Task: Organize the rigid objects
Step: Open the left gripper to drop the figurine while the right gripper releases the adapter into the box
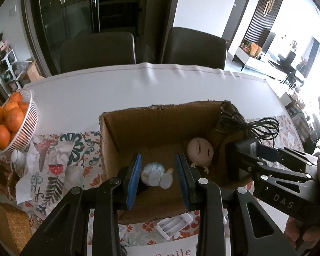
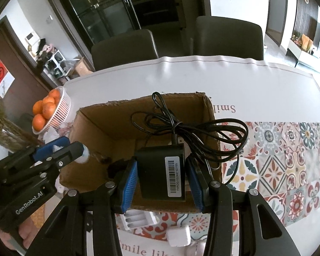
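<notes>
A brown corrugated cardboard box (image 1: pixel 125 132) with ragged, torn top edges sits open near the front edge of the table (image 1: pixel 117 89), partly on smooth white cover and partly on a tile-patterned cloth (image 2: pixel 288 160).

The left gripper (image 1: pixel 159 176) hangs over the box's near-left part, its ribbed blue pads (image 1: pixel 134 181) spread apart with nothing pinched; between them, down on the box floor, lies a small rounded pale-blue figurine (image 1: pixel 153 173). Just beside it, toward the box's right wall, lies a smooth egg-shaped beige doll head (image 1: pixel 199 149) with two dark slit eyes.

The right gripper (image 2: pixel 162 180) is clamped on a matte black rectangular power adapter (image 2: pixel 157 170) bearing a white barcode label, held above the near-right corner of the box. Its thin glossy black cable (image 2: pixel 192 128) loops in a loose tangle over the box's right wall.

Outside the box, against its near wall, lies a white plastic battery charger (image 2: pixel 138 217) with ribbed slots, and near it a small white cube plug (image 2: pixel 179 236). At the table's left edge stands a white slatted basket (image 1: pixel 29 123) of round oranges (image 1: pixel 12 115), with a crumpled printed cloth (image 1: pixel 47 166) beneath it.
</notes>
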Available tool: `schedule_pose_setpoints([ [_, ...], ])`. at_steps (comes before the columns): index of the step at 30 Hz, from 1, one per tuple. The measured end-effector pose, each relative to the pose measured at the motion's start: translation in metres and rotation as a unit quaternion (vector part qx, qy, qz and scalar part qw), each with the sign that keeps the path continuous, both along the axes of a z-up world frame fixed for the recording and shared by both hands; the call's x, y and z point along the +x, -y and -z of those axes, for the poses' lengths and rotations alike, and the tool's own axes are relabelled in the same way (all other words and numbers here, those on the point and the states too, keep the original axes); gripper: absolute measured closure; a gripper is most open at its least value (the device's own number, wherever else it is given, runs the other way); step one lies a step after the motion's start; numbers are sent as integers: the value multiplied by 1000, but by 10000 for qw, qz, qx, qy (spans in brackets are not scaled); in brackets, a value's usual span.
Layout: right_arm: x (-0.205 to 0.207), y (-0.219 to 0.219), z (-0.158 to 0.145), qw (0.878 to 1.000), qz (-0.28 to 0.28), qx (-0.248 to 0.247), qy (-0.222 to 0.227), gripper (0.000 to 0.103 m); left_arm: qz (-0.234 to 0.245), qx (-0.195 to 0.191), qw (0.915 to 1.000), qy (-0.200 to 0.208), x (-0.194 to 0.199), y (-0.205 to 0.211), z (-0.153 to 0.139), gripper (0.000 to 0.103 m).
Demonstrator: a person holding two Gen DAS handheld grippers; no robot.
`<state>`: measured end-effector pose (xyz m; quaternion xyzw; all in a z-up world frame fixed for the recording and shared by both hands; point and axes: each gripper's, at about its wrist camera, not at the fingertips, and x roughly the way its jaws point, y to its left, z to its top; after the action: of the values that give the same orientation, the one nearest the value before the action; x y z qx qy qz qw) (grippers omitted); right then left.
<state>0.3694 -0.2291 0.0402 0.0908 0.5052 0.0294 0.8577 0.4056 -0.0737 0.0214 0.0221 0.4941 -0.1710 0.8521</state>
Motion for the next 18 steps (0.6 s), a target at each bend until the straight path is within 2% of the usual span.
schedule_pose_setpoints([
  [3,-1,-3,-2,9999,-90,-66,69,57,14,89,10000,-9,-3,1,2,57],
  [7,-8,-6,-8,9992,-89,-330,183,56,-68,226,9996,142,-10,-1,-1,53],
  [9,-13,-5,-11,9991,-37,-363,206,56,-82,257,9994,219,-14,-1,-3,47],
  [11,-18,-4,-12,9992,-18,-333,232,56,-88,225,9993,275,-21,-2,-6,46],
  [15,-32,-2,-17,9990,-4,-321,326,56,-124,212,9988,415,-35,-5,-11,38],
  [18,-46,-2,-22,9984,45,-372,430,54,-146,247,9978,598,-48,-6,-18,37],
])
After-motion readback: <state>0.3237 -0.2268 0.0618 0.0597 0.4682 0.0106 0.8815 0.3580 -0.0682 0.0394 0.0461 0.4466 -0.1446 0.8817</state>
